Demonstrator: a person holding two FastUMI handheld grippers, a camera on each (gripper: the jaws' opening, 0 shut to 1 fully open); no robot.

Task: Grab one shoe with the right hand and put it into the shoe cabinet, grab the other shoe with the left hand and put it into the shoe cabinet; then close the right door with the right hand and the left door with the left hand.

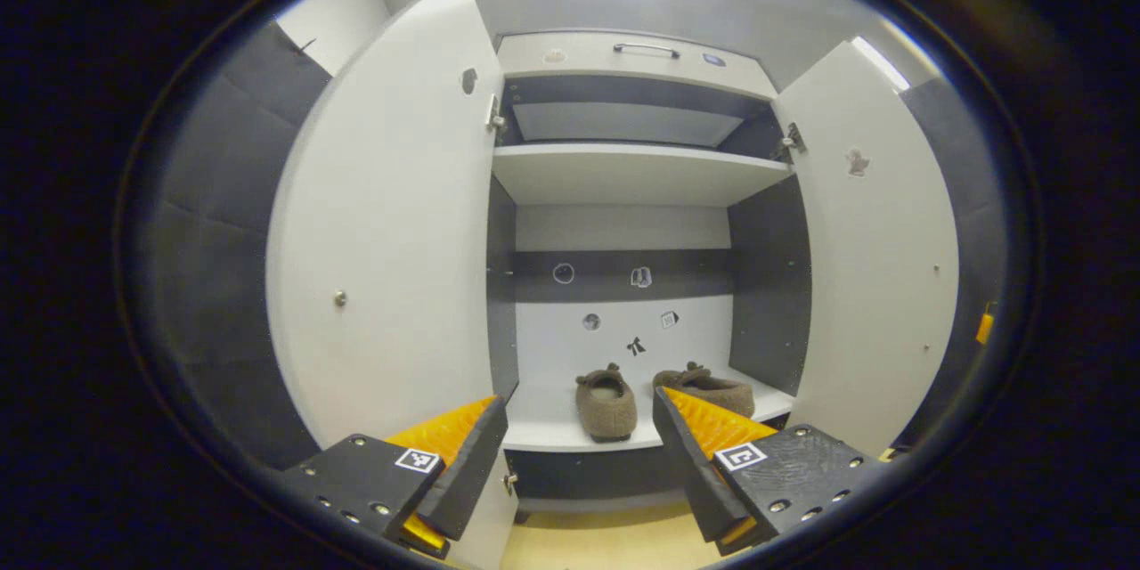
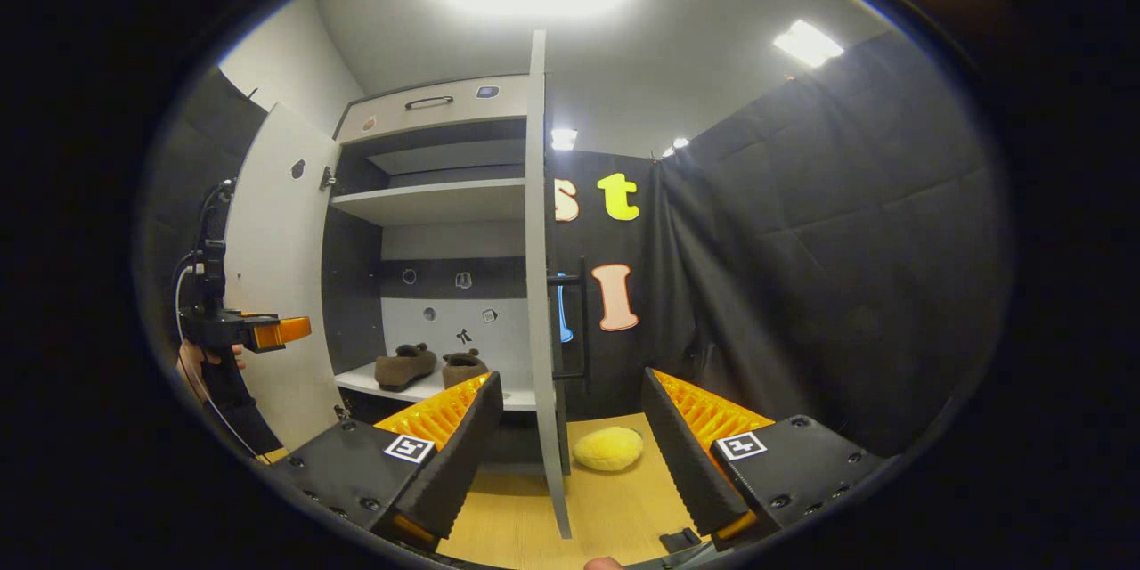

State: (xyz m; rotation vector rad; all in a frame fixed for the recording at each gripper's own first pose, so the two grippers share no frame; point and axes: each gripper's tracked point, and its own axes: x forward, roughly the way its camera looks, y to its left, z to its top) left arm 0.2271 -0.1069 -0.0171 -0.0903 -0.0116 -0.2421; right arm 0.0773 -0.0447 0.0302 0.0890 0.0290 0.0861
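Two brown fuzzy shoes sit side by side on the bottom shelf of the white shoe cabinet, toes pointing inward. In the right gripper view the same shoes show past the left door. Both doors stand wide open: the left door and the right door. My left gripper is open and empty, a short way in front of the shelf. My right gripper is open and empty too, with the right door's edge standing between its fingers farther off. A hand holds the left gripper by the left door.
A yellow fluffy object lies on the wooden floor just right of the right door. An upper shelf and a top drawer with a handle sit above. Dark padded walls close in on the right.
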